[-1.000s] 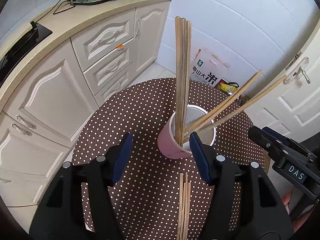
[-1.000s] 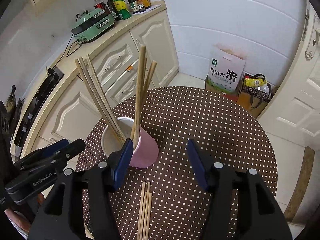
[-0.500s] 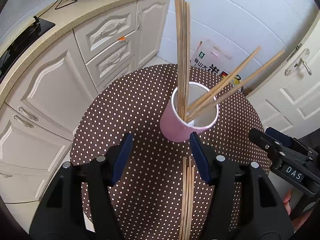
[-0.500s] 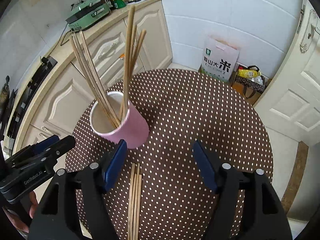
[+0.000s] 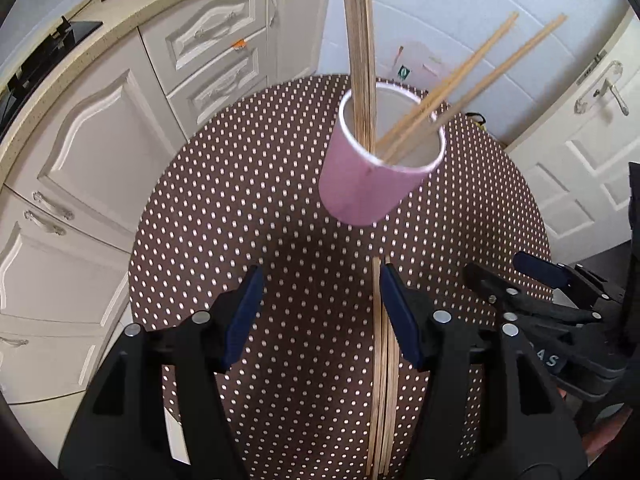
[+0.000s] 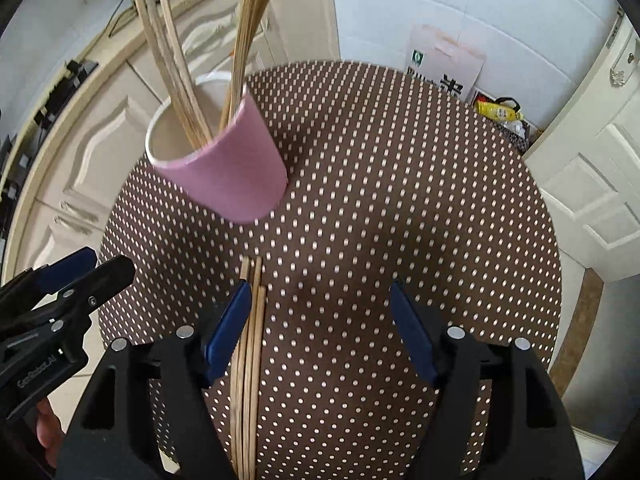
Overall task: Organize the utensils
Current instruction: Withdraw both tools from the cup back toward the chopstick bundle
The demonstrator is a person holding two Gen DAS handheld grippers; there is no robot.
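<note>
A pink cup (image 5: 370, 176) stands on the round brown polka-dot table (image 5: 240, 200) with several wooden chopsticks (image 5: 360, 40) upright in it. In the right wrist view the cup (image 6: 228, 176) is at the upper left. A bundle of loose chopsticks (image 5: 382, 360) lies flat on the table by the near edge, also in the right wrist view (image 6: 248, 360). My left gripper (image 5: 320, 292) is open and empty above the table, the bundle by its right finger. My right gripper (image 6: 320, 308) is open and empty, the bundle by its left finger.
White kitchen cabinets (image 5: 100, 140) and a counter curve round the table's left. A white door (image 5: 592, 128) stands at the right. A paper bag (image 6: 444, 64) and a yellow bottle (image 6: 498, 110) sit on the floor behind the table.
Both grippers have pulled back from the cup toward the near table edge. The cup now sits farther ahead, and more of the loose chopstick bundle shows between the fingers.
</note>
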